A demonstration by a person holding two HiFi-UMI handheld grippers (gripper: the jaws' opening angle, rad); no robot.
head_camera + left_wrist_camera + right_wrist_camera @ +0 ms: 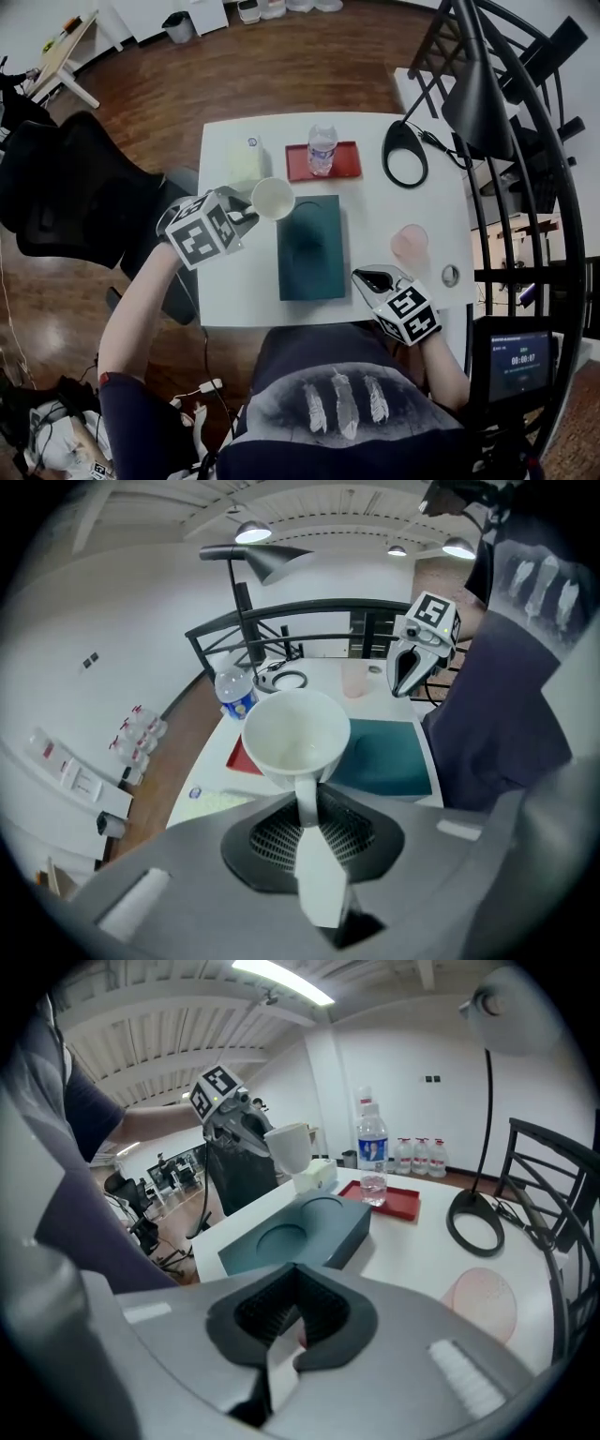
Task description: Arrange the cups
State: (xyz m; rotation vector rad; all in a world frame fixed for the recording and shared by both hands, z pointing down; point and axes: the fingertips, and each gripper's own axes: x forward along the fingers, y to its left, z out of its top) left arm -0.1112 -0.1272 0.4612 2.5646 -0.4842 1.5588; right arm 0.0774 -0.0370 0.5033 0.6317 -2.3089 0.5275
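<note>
My left gripper (247, 216) pinches the white ceramic cup (273, 198) by its handle. I should keep it level and lower it squarely into the dark teal block's (319, 279) round recess (308, 244). My right gripper (370, 278), jaws together and empty, waits beside that block.

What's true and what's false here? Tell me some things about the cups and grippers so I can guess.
1. The left gripper holds the white cup by its handle. True.
2. The bottle stands on the teal block. False: it stands on the red tray.
3. The right gripper is shut with nothing in it. True.
4. The pink cup sits in the block's hollow. False: it stands on the table, right of the block.
</note>
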